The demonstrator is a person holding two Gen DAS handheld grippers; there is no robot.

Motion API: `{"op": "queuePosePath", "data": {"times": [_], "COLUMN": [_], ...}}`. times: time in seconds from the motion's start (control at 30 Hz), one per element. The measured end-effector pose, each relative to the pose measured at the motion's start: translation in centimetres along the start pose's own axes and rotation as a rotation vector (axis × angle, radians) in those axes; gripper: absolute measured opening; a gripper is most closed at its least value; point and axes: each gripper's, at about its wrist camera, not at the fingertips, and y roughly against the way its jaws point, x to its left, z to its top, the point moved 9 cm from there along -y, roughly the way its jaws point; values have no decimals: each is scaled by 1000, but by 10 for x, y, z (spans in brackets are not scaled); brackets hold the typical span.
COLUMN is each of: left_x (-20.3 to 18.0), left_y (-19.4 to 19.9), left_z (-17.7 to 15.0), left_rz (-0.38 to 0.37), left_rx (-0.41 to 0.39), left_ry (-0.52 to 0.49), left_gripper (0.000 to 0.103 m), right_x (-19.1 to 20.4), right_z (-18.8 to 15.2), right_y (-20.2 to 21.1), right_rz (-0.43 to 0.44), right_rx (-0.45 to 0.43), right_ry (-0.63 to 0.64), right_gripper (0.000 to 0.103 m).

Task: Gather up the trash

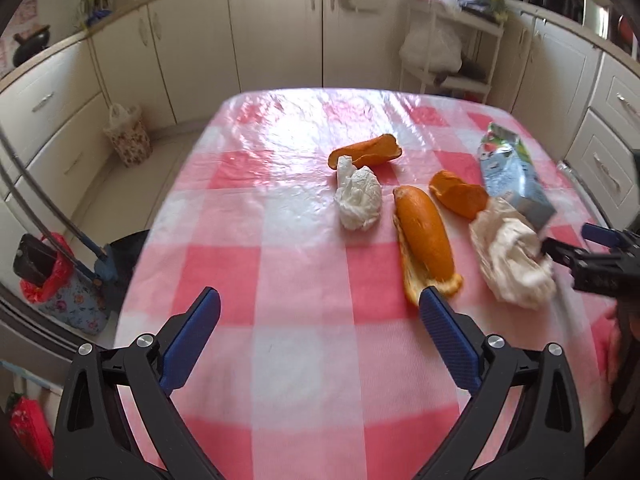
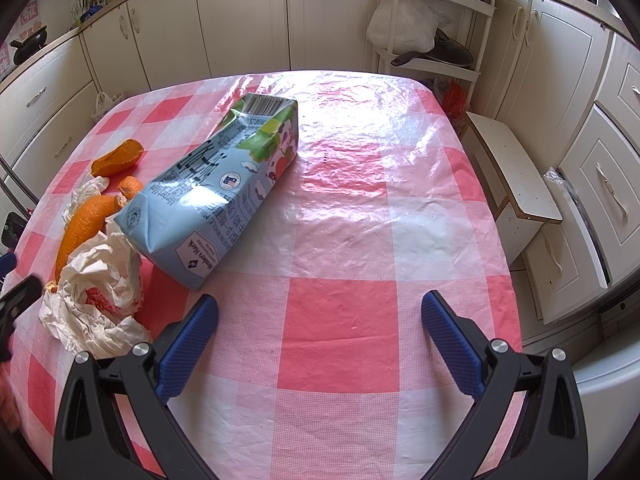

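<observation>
Trash lies scattered over the pink-and-white checked tablecloth (image 2: 340, 320) of a kitchen table; a light-blue milk carton (image 2: 216, 192) lies flat on its side, dented near its barcoded top, its base end touching a crumpled paper wrapper (image 2: 96, 292) with a red patch in its folds; beside that wrapper lies a long orange peel (image 1: 424, 236), skin side up, with a second orange peel (image 1: 458, 194) just beyond it and a third peel (image 1: 366, 152) farther back; a balled white tissue (image 1: 358, 198) sits against that third peel, near the middle of the cloth.

Left gripper (image 1: 320, 308) is spread wide, its blue pads (image 1: 192, 340) far apart with only bare cloth between them; its right-hand finger overlaps the near tip of the long peel in the left wrist view, though whether they touch cannot be told; it holds nothing. Right gripper (image 2: 320, 312) is likewise spread wide and empty, its left pad (image 2: 188, 344) just beside the wrapper's edge and near the carton's base end, contact unclear.

Both grippers hang low over the near side of the table, pointing across it toward the cream cabinets (image 2: 240, 12); in the left wrist view the right gripper comes in from the right edge, blurred, next to the wrapper and carton.
</observation>
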Motion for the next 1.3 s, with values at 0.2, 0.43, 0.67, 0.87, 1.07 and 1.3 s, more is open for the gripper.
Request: {"op": "queuePosePath", "data": {"times": [0.2, 0.43, 0.67, 0.87, 1.07, 1.3], "left_x": [23, 40, 20, 14, 14, 13], "left_y": [50, 83, 100, 110, 113, 119], "left_z": [-16, -25, -18, -14, -14, -12], "left_rz": [44, 39, 35, 46, 53, 67], "left_rx": [-98, -161, -201, -213, -210, -224], "left_ry": [56, 148, 61, 42, 37, 42], "left_gripper": [96, 96, 96, 96, 96, 96], "right_x": [0, -1, 0, -1, -1, 0], "right_z": [0, 0, 0, 0, 0, 0], "right_y": [0, 0, 0, 0, 0, 0], "right_rz": [0, 1, 1, 1, 1, 1], "right_rx": [0, 0, 0, 0, -1, -1], "right_ry": [0, 0, 0, 1, 1, 1], "right_gripper": [97, 97, 97, 97, 97, 97]}}
